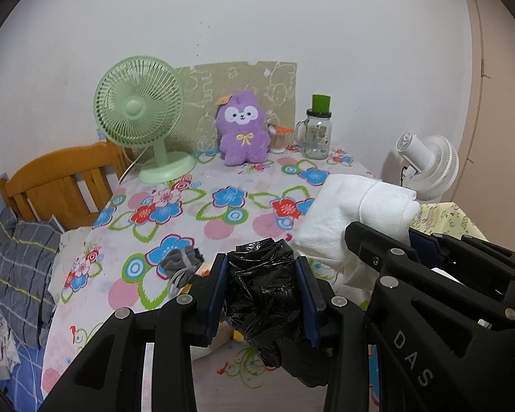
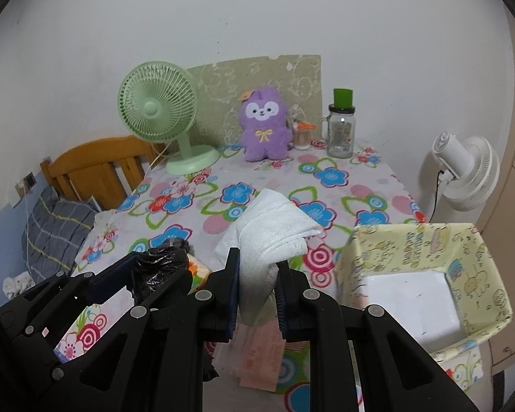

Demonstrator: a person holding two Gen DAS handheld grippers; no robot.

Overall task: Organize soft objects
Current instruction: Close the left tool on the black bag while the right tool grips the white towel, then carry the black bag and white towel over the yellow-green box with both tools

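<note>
We see both hand-held grippers angled downward, side by side above a flower-patterned tablecloth (image 2: 329, 175). The left gripper (image 1: 262, 295) pinches a crumpled, glossy black plastic bag (image 1: 262, 288) between its blue pads. Just to its right, the right gripper (image 2: 257, 295) is clamped on a folded white towel (image 2: 274, 230), which rises ahead of its fingers; a pale yellow printed fabric box (image 2: 470, 264) stands open to its right.
</note>
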